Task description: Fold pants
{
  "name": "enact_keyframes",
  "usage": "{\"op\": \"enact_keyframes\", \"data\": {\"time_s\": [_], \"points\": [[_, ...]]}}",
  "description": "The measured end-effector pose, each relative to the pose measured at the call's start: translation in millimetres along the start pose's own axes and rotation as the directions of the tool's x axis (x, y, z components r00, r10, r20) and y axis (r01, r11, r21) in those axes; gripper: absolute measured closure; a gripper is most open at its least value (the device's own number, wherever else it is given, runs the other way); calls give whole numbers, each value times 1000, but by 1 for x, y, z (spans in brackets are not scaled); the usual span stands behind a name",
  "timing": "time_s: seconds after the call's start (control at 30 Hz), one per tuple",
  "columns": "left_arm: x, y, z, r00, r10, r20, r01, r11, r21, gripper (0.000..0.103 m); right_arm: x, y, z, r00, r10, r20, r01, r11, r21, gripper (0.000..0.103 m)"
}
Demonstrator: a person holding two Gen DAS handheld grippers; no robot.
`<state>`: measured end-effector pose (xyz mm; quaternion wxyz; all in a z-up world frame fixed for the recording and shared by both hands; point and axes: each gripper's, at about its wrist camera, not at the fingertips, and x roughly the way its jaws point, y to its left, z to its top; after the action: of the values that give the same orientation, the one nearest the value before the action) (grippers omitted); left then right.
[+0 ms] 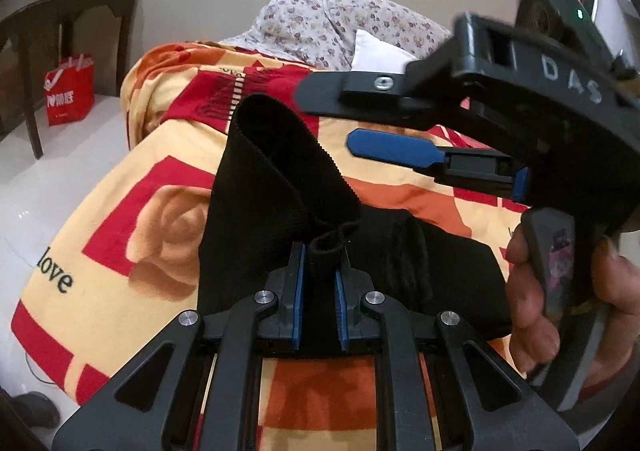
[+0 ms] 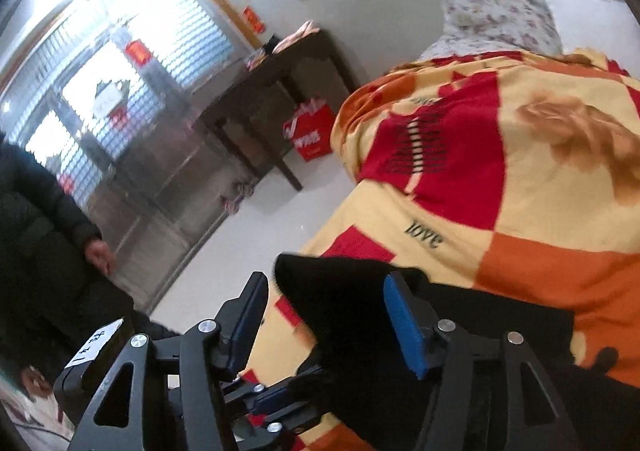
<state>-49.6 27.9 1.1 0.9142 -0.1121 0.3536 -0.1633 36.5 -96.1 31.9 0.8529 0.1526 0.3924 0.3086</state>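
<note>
Reading "love" (image 1: 56, 275) on the red-and-yellow blanket (image 1: 132, 187) at lower left, the left view also shows "DAS" (image 1: 572, 81) on the right gripper (image 1: 362, 113), its jaws wide apart around nothing. The left gripper (image 1: 320, 283), bottom centre, is clamped on the black pants (image 1: 280, 187). Only the right view shows a seated person (image 2: 44, 219) at left.

The word "love" stands in dark letters on the bed's patterned blanket (image 1: 120, 187), near its lower left edge in the left wrist view and again mid-blanket in the right wrist view. White letters "DAS" run along the right gripper (image 1: 372, 119). The red bag's (image 1: 70, 89) print and a white handwritten label (image 2: 98, 347) are unreadable.
</note>
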Motion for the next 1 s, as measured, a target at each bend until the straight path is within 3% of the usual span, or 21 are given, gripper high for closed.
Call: {"op": "enact_keyframes", "data": {"time_s": [0.13,0.3,0.33,0.4,0.43,0.5,0.67,0.77,0.87,0.93,1.0], "points": [[-2,-3,-5,1000,14,15,-14,1000,7,91,9,14,-4,999,-6,-31,5,999,-42,42],[-3,-3,-10,1000,9,15,-9,1000,10,91,50,10,-9,981,-104,-164,85,990,-114,44],[-3,-3,-10,1000,7,13,-7,1000,11,91,57,5,-10,979,-99,-180,80,991,-112,60],[-4,-1,-10,1000,14,14,-15,1000,11,91,65,-6,-12,980,-94,-173,77,992,-98,81],[-4,0,-9,1000,11,12,-11,1000,9,91,65,-11,-13,983,-84,-163,71,994,-85,85],[-5,1,-7,1000,-18,4,18,1000,4,91,57,-21,-15,990,-48,-134,42,998,-47,86],[-12,-10,1,994,-106,-4,106,994,28,91,21,-25,-15,995,-67,-77,62,996,-64,90],[-18,-23,7,985,-171,-8,171,984,48,91,-4,-27,-14,996,-76,-38,73,995,-71,90],[-27,-33,14,965,-262,-29,264,961,79,90,-29,-33,-16,997,-73,-7,73,996,-59,91],[-34,-41,18,946,-319,-50,323,940,108,84,-52,-41,-19,997,-74,25,75,996,-46,91],[-39,-45,20,942,-332,-52,336,932,136,72,-68,-51,-21,996,-76,44,77,997,-27,91]]}}
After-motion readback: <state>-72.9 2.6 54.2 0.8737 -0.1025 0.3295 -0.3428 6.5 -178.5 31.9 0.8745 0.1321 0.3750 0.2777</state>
